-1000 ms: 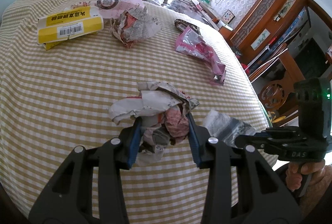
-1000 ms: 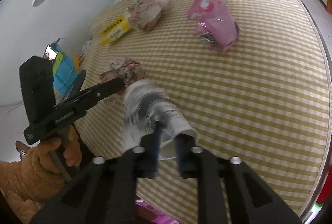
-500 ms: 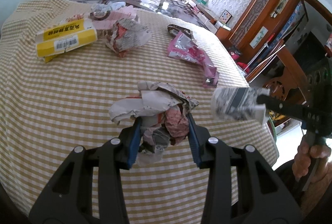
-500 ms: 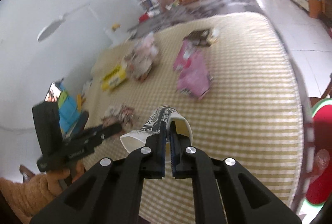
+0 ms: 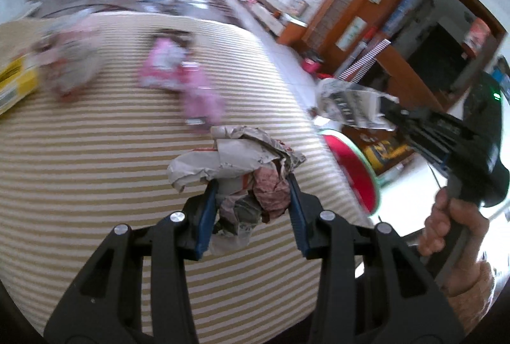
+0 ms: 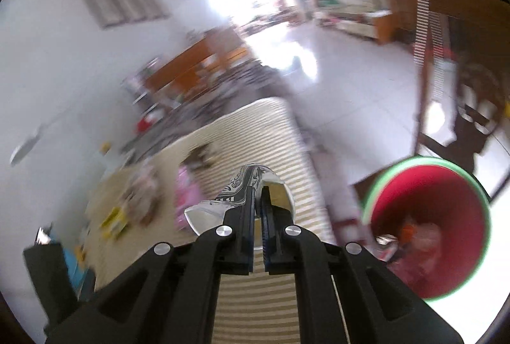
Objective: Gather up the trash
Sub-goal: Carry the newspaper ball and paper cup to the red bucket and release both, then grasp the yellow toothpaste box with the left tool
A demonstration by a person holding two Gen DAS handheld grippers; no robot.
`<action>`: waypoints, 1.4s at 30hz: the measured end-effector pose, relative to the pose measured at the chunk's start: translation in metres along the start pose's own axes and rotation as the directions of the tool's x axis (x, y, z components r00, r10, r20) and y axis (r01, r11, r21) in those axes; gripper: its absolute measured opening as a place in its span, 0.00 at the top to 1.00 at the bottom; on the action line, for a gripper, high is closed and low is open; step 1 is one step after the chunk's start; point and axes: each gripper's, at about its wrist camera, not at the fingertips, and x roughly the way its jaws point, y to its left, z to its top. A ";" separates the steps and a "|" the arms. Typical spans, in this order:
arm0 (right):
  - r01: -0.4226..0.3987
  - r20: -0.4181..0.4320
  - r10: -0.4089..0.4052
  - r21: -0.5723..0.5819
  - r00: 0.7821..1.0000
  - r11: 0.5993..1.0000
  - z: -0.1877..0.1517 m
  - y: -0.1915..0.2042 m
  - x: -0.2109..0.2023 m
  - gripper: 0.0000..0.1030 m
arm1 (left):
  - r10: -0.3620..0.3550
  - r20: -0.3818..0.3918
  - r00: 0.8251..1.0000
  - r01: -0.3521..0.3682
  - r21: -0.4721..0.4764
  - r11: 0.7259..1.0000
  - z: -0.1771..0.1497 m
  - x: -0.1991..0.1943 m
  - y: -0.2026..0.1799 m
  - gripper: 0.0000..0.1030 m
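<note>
1. The left gripper (image 5: 251, 210) is clamping a crumpled wad of grey and reddish newspaper (image 5: 242, 165) between its blue-padded fingers (image 5: 204, 216), held above the table with the beige striped cloth (image 5: 95, 184), near its right edge.
2. The right gripper (image 6: 258, 223) is pinching the wall of a crushed white paper cup with black print (image 6: 242, 194), its jaws nearly together.
3. The round red bin with a green rim (image 6: 427, 226) is standing on the floor just off the table's right edge, holding some rubbish.
4. A pink plastic wrapper (image 5: 188, 79) and a yellow carton (image 5: 16, 82) are lying blurred toward the table's far side.
</note>
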 end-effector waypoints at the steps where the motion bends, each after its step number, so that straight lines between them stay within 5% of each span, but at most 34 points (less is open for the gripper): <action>1: 0.010 0.001 -0.010 0.043 1.000 0.999 0.001 -0.010 -0.002 0.96 | -0.008 -0.003 1.000 0.008 0.007 1.000 0.001 0.003 -0.005 0.62; 12: 0.127 0.107 -0.168 0.317 0.980 0.940 0.007 -0.087 -0.035 0.96 | -0.129 -0.105 0.986 0.148 0.198 0.969 0.030 0.085 -0.124 0.62; 17: 0.171 0.119 -0.235 0.396 0.965 0.902 0.004 -0.107 -0.045 0.93 | -0.142 -0.153 0.978 0.176 0.241 0.954 0.034 0.114 -0.145 0.60; 19: 0.196 0.105 -0.259 0.407 0.960 0.892 0.004 -0.110 -0.043 0.86 | -0.148 -0.174 0.974 0.188 0.246 0.951 0.036 0.125 -0.146 0.46; 20: 0.203 0.106 -0.268 0.409 0.958 0.890 0.003 -0.111 -0.044 0.69 | -0.148 -0.176 0.973 0.189 0.248 0.950 0.036 0.126 -0.146 0.32; 21: 0.207 0.116 -0.275 0.408 0.954 0.889 0.004 -0.108 -0.046 0.53 | -0.146 -0.175 0.974 0.187 0.252 0.950 0.036 0.127 -0.146 0.29; 23: 0.214 0.146 -0.292 0.399 0.945 0.892 0.005 -0.105 -0.051 0.47 | -0.145 -0.153 0.977 0.181 0.257 0.949 0.037 0.126 -0.143 0.29; 33: 0.213 0.116 -0.262 0.322 0.958 0.922 0.011 -0.088 -0.034 0.33 | -0.092 -0.075 0.993 0.105 0.199 0.974 0.039 0.091 -0.079 0.29; 37: 0.208 0.083 -0.239 0.276 0.968 0.939 0.011 -0.074 -0.023 0.31 | 0.029 -0.016 0.999 -0.026 0.175 0.984 0.032 0.052 -0.010 0.29; 42: 0.196 0.049 -0.211 0.215 0.976 0.957 0.010 -0.050 -0.009 0.27 | 0.205 0.032 0.978 -0.208 0.103 0.973 0.040 -0.001 0.087 0.29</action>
